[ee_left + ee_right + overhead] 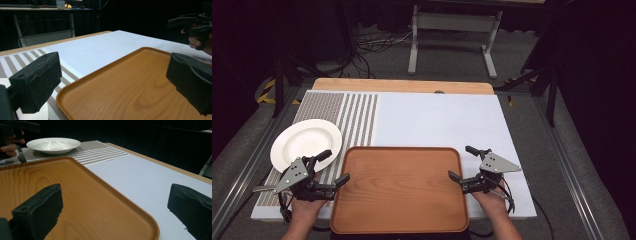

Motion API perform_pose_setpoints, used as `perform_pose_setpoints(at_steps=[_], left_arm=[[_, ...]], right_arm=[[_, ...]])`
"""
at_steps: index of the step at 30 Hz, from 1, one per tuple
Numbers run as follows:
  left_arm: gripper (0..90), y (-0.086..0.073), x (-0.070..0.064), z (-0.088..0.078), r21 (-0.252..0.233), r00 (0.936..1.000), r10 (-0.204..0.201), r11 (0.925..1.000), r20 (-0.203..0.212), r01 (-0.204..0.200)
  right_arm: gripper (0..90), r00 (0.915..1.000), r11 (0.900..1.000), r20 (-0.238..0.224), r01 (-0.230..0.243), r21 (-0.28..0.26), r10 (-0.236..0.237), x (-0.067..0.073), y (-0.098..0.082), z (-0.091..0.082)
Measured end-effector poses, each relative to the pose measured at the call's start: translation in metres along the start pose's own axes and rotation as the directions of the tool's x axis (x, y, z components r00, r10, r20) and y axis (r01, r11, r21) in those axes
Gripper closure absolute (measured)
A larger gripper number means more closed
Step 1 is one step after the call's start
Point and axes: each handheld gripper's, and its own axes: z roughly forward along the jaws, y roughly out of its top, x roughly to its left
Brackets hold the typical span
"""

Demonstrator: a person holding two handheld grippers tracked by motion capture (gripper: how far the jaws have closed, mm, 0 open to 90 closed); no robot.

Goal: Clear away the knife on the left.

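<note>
While the person's forearms enter from the bottom edge of the high view, the left tongs [333, 168] sit at the lower left of the frame and the right tongs [460, 163] at the lower right, one at each short side of the wooden tray [399, 187]. Both stand apart with nothing between the jaws — the left tongs' jaws straddle the tray's left rim, the right tongs' jaws straddle its right rim, and neither presses on it. The tray lies flat in the lower middle of the frame, on the white mat [437, 120] that covers the worktop [402, 85]. A white plate [305, 141] rests left of centre, on the striped placemat [357, 117], just beside the tray's upper left corner and near the left tongs. In the left gripper view the tray's wood grain spreads across the lower right — the right tongs appear at the upper right there.
</note>
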Motion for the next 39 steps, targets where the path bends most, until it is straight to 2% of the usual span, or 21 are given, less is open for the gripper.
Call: perform_pose_setpoints(at_steps=[26, 33, 35, 39], left_arm=[[2.9, 0.005, 0.001, 0.0, 0.011, 0.9997, -0.02, 0.9997, 0.015, 0.02], [3.7, 0.013, 0.002, 0.003, 0.056, 0.9994, -0.009, 0.9984, 0.034, 0.007], [4.1, 0.018, 0.004, 0.003, 0.081, 0.9985, -0.008, 0.9967, 0.055, 0.004], [4.5, 0.02, 0.005, 0.004, 0.091, 0.9977, -0.011, 0.9959, 0.066, 0.005]], right_arm=[[0.5, 1.0, 1.0, -0.002, -0.004, -0.007, 0.004, 0.0, 0.0, -0.001], [0.5, 1.0, 1.0, -0.001, -0.005, -0.008, 0.005, -0.002, 0.001, -0.002], [0.5, 1.0, 1.0, -0.001, -0.005, -0.007, 0.005, -0.002, 0.001, -0.002], [0.5, 1.0, 1.0, -0.006, -0.004, -0.003, 0.004, -0.001, 0.0, 0.0]])
